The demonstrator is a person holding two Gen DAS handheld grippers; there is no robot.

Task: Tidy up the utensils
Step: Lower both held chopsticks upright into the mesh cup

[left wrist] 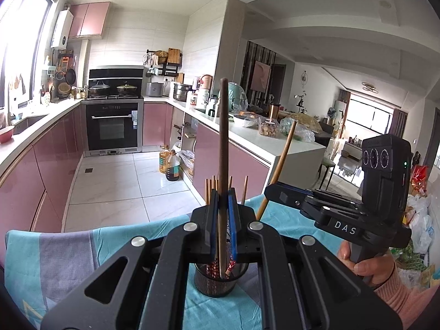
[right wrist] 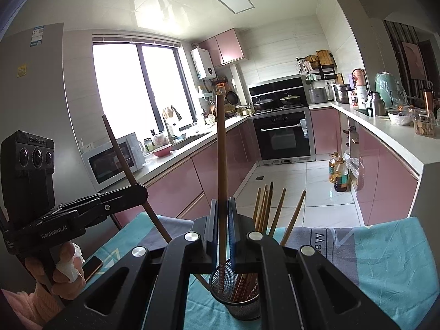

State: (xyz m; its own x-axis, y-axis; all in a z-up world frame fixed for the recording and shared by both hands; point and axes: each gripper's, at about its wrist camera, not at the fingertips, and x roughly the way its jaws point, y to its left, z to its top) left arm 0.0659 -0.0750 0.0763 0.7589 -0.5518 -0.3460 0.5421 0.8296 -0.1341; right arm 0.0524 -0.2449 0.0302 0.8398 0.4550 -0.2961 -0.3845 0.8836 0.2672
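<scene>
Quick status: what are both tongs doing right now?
Left tongs: shut on a dark brown wooden chopstick, tip in the black mesh cup.
Right tongs: shut on a light brown wooden chopstick.

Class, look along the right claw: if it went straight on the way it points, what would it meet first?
Probably the chopsticks standing in the black mesh holder, just past the right claw, which grips a light chopstick. Depth is unclear.
</scene>
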